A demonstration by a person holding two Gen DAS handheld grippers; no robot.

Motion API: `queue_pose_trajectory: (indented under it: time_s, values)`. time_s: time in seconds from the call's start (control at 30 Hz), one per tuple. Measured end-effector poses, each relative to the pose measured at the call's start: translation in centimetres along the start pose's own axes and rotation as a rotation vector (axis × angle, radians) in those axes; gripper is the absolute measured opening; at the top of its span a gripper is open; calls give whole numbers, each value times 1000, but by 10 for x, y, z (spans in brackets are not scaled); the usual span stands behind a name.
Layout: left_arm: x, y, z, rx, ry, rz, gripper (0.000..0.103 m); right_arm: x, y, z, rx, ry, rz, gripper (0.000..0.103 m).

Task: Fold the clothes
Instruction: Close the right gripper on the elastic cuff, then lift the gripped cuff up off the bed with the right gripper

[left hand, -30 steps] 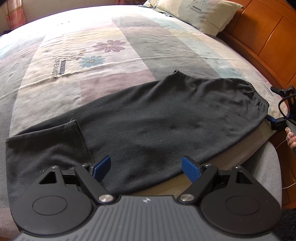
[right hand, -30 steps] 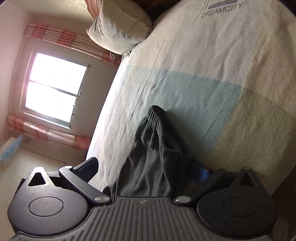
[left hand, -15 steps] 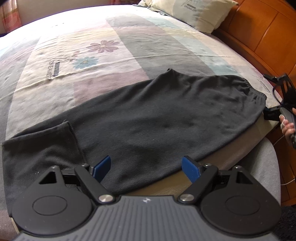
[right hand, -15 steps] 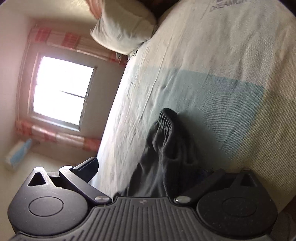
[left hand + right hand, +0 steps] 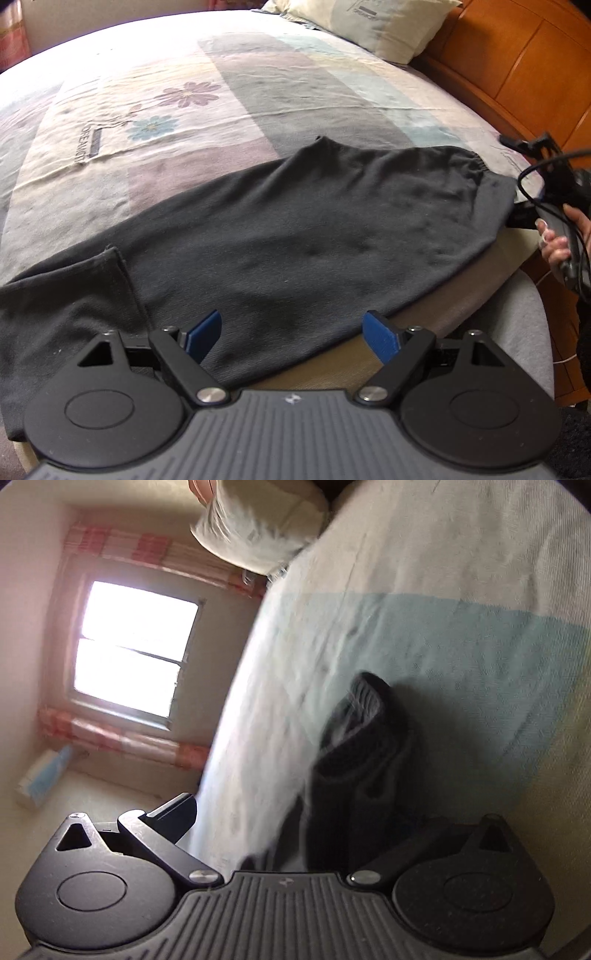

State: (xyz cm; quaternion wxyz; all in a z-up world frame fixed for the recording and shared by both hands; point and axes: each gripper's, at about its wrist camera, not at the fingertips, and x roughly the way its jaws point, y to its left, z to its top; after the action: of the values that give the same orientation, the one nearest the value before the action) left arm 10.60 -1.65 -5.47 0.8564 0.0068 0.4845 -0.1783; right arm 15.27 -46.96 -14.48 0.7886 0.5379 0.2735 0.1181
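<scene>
Dark trousers (image 5: 295, 229) lie flat along the bed's (image 5: 229, 77) near edge. The left gripper (image 5: 291, 332) hovers spread above them. The right gripper (image 5: 295, 819), jaws wide, has the waistband between them; whether it pinches cannot be told.

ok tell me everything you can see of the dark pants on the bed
The dark pants are charcoal, soft knit fabric, lying flat and lengthwise near the bed's edge on the patterned bedspread. The gathered elastic waistband points toward the headboard side, where the right hand-held gripper has its bunched end between its jaws.
</scene>
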Motion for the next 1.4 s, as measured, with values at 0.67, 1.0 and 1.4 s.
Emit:
queue_pose_trajectory:
  time_s: [0.67, 1.0, 1.4]
  values:
    - [8, -1, 2, -2, 14, -8, 84, -16, -37, -20, -75, -156, -197, 4]
    - [8, 4, 1, -9, 11, -6, 84, -11, -30, -20, -83, -147, -244, 6]
    - [-3, 16, -4, -18, -16, 9, 84, -6, 18, -25, -199, -102, -317, 11]
